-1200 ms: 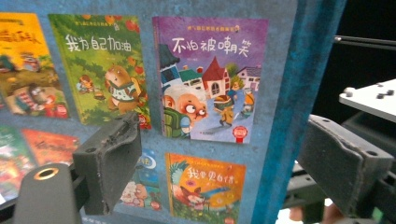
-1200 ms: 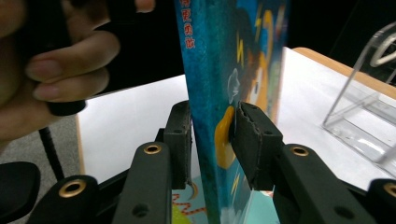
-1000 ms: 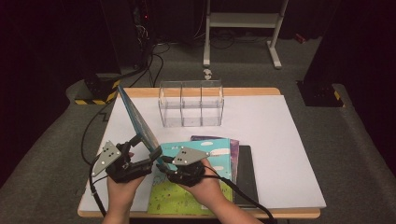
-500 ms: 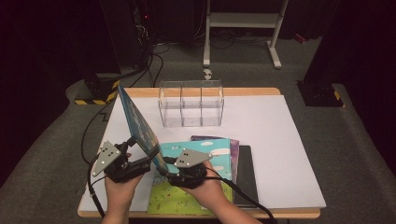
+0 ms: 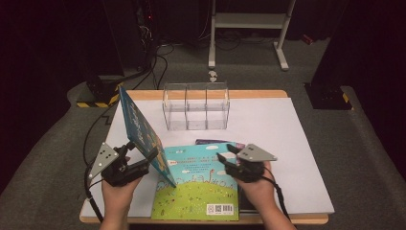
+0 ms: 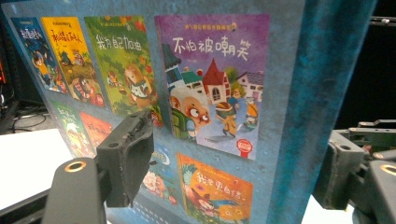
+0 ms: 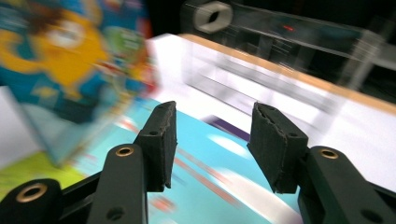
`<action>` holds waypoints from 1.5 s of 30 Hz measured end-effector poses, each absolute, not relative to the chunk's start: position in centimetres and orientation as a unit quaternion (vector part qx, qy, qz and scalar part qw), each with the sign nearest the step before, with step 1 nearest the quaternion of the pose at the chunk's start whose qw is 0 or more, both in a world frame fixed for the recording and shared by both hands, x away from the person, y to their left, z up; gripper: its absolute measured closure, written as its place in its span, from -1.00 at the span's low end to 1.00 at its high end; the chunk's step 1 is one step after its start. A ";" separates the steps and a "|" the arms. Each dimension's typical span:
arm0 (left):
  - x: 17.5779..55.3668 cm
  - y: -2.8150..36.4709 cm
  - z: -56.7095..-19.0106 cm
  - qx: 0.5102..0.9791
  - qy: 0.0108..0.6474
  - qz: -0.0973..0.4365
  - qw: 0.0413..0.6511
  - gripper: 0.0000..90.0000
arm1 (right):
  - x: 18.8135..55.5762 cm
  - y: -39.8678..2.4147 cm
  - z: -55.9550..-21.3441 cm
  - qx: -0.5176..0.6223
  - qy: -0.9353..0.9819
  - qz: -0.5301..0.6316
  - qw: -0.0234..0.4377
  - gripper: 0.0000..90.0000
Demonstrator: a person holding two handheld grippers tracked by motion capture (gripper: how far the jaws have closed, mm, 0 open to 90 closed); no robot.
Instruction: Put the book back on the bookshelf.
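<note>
Though steadied a second ago from both sides, now kept on edge by the left gripper alone.

From above: blue book standing tilted at 9 o'clock from the flat green book, pinched low near its front corner, jaws having just drawn tighter onto the cover. Right gripper swung off toward 3 o'clock, now over the flat book's right edge, jaws having just been spreading, nothing between them. By judgement: handover done, upright book ready for carrying toward the clear box at 12 o'clock on the table; held low on one side only, so liable to swing.

Along the left gripper: cover of the blue book close up, with rows of small printed covers. One pad flat against it, the other behind the book's edge at 3 o'clock. Such contact not readable from above.

Along the right gripper: pads parted and bare, flat green book smeared beneath, blue book at 10 o'clock, clear box at 1 o'clock. Blur hinting at a quick sweep, not evident from above.
</note>
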State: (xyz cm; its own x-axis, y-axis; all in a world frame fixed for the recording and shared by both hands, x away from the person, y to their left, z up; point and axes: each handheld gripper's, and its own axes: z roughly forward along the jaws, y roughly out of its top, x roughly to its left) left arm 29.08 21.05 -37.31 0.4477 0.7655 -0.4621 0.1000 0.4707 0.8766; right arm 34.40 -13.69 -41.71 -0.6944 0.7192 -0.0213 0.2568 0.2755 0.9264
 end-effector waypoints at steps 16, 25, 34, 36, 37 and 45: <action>29.0 21.5 -37.1 0.475 0.471 0.241 0.704 -0.26 | 34.8 -22.6 -46.5 0.424 0.725 0.470 0.271 0.05; 28.8 21.9 -36.9 0.487 0.470 0.255 0.691 -0.16 | 34.6 -22.6 -46.4 0.424 0.720 0.475 0.277 0.06; 28.6 22.1 -36.7 0.492 0.464 0.261 0.689 0.05 | 34.4 -22.3 -46.4 0.422 0.721 0.476 0.276 0.06; 28.5 22.2 -36.6 0.489 0.464 0.267 0.689 0.13 | 34.4 -22.2 -46.4 0.422 0.720 0.476 0.276 0.06; 28.4 22.2 -36.6 0.486 0.465 0.269 0.690 0.18 | 34.4 -22.2 -46.4 0.422 0.720 0.477 0.275 0.06; 28.2 23.5 -36.3 0.456 0.483 0.312 0.679 0.66 | 34.3 -22.3 -46.3 0.424 0.718 0.480 0.273 0.06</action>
